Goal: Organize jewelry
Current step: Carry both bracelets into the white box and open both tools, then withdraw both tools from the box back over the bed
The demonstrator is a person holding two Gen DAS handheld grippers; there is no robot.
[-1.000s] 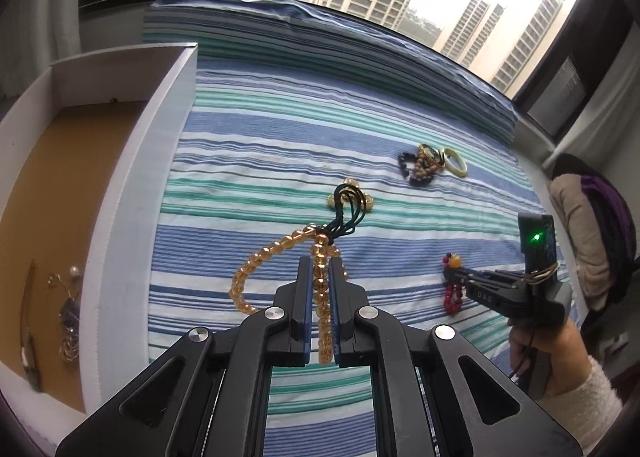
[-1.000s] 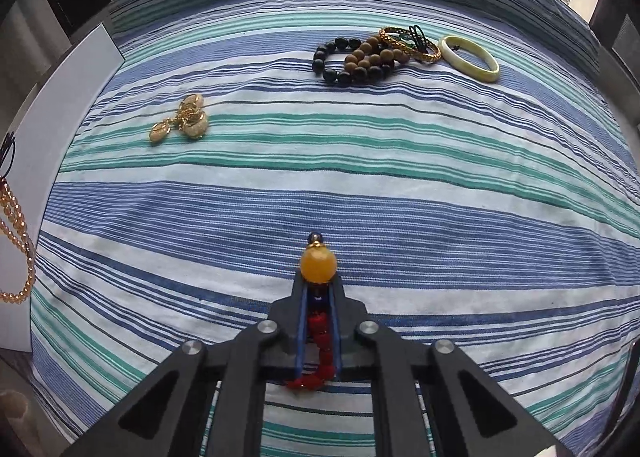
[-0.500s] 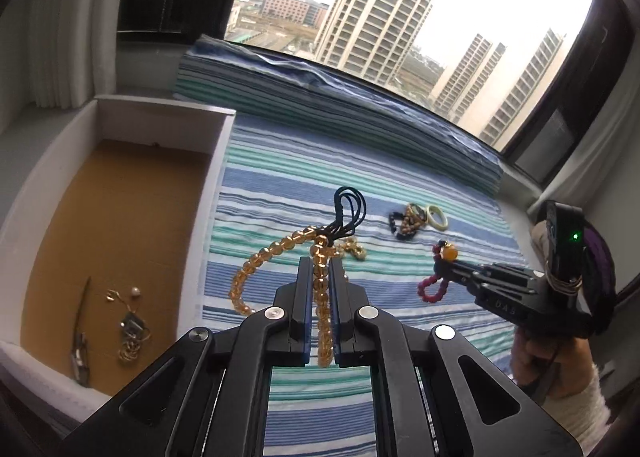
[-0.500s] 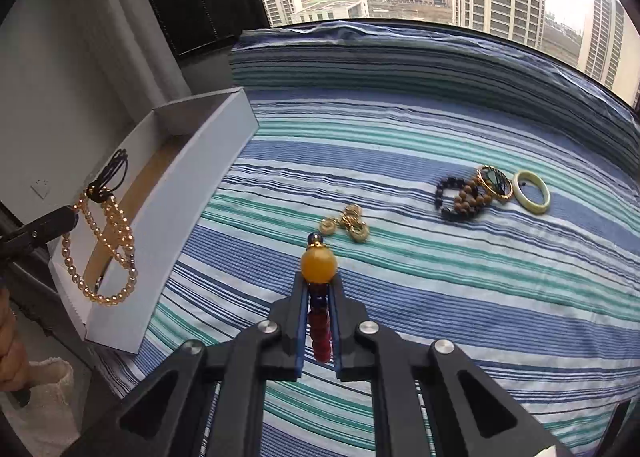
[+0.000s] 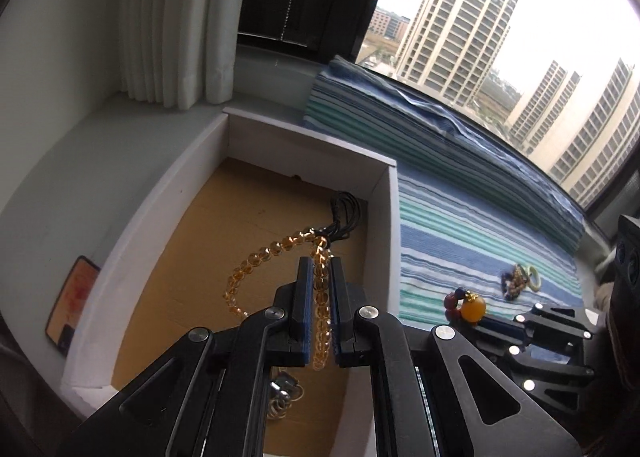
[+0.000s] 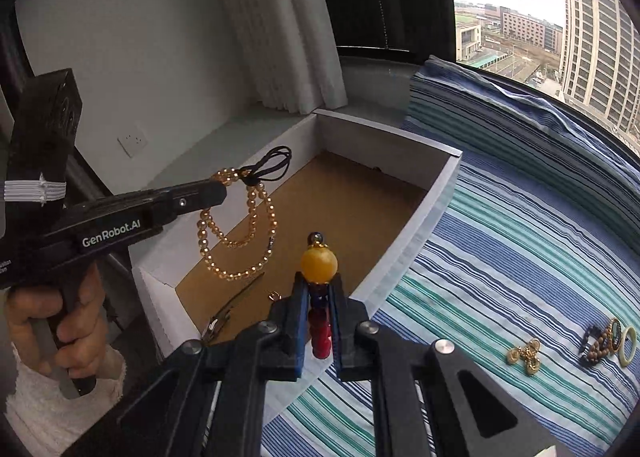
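My left gripper [image 5: 319, 277] is shut on an amber bead necklace [image 5: 256, 265] with a black cord, which hangs in a loop above the brown floor of the white box [image 5: 296, 137]. In the right wrist view the same necklace [image 6: 236, 233] dangles from the left gripper [image 6: 218, 193] over the box [image 6: 384, 141]. My right gripper [image 6: 320, 289] is shut on a red bead bracelet with a big yellow bead [image 6: 319, 263], held over the box's near right wall. That bracelet [image 5: 466, 303] also shows in the left wrist view, above the bedspread beside the box.
A hair clip [image 6: 230, 309] and small gold pieces [image 5: 286, 397] lie in the box. On the striped bedspread [image 6: 520, 241] lie gold earrings [image 6: 524, 355], dark and brown bead bracelets [image 6: 596, 345] and a pale bangle [image 6: 628, 343]. A phone [image 5: 72, 305] lies left of the box. Curtain and window stand behind.
Both grippers swung left and rose from the bedspread to the box, each keeping its beads. The amber necklace now hangs over the box floor; the red bracelet is at its right wall.
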